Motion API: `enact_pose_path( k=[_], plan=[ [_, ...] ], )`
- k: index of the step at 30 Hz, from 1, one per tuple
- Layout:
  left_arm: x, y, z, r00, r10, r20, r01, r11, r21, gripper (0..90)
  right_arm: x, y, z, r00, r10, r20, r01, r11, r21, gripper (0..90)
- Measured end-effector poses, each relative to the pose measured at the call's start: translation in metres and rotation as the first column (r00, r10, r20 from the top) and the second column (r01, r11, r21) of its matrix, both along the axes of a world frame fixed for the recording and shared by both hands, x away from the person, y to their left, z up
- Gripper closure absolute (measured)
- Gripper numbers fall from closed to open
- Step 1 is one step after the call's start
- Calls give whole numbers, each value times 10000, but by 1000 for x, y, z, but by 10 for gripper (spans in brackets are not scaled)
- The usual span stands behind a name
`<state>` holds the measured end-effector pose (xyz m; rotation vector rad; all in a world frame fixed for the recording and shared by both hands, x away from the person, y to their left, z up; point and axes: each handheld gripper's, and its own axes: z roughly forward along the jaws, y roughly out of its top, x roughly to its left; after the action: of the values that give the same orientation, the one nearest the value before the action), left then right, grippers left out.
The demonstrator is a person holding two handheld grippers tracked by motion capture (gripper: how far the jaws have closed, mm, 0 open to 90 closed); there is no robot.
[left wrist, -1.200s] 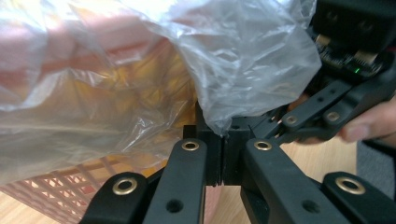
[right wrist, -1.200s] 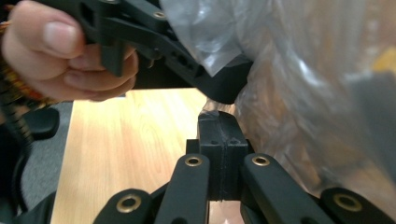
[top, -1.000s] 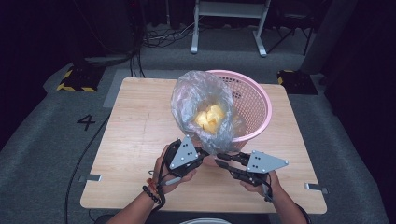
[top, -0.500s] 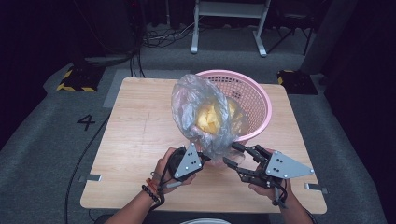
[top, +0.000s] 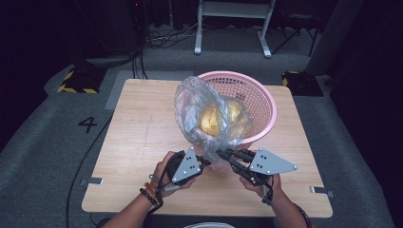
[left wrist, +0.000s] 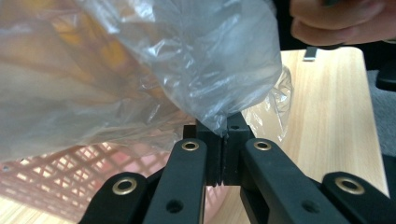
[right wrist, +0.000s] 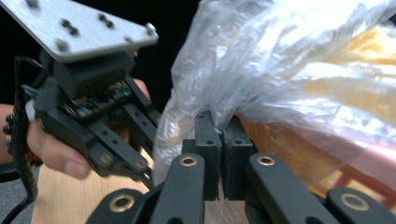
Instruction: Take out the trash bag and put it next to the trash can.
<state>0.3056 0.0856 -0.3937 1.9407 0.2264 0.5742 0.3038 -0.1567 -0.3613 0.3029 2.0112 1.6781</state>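
A clear plastic bag [top: 199, 109] with yellow items [top: 214, 119] inside is held up over the near side of a pink mesh basket [top: 266, 97] on the wooden table [top: 138, 128]. My left gripper [top: 207, 162] is shut on the bag's lower edge; in the left gripper view its jaws [left wrist: 223, 135] pinch a bunched corner of film [left wrist: 219, 116]. My right gripper [top: 221, 154] has just closed and is shut on the film right beside it, the plastic pinched between its pads [right wrist: 219, 126]. The two grippers' tips nearly meet under the bag.
The basket takes up the table's far right part. Bare wood lies left of the bag and along the front edge. On the grey floor are a painted 4 [top: 88, 124], a black-and-yellow striped block [top: 76, 80], cables and a white frame's legs [top: 233, 28].
The right gripper, open and a little off to the right half a second ago, has moved up and left and shut on the bag. The left gripper stays shut on the bag.
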Motion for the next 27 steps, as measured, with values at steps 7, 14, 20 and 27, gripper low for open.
enact_pose_path(
  k=[7, 14, 20, 27],
  plan=[
    [-6, 23, 5, 9953, 601, -753, -730, 9805, -1826, 386, 5, 1, -6, 9998, 50, -186, -52, 9999, -114, 900],
    [11, 51, 25, 9763, 1031, -1901, -1657, 9214, -3516, 163, 7, 7, -12, 9993, 244, -297, -257, 9988, -421, 900],
    [26, 54, 35, 9596, 749, -2713, -1745, 9146, -3648, 153, 9, 16, -21, 9977, 446, -513, -484, 9959, -763, 900],
    [18, 36, 41, 9611, 489, -2717, -1460, 9253, -3499, 149, 14, 22, -28, 9937, 661, -900, -757, 9913, -1077, 900]
  ],
)
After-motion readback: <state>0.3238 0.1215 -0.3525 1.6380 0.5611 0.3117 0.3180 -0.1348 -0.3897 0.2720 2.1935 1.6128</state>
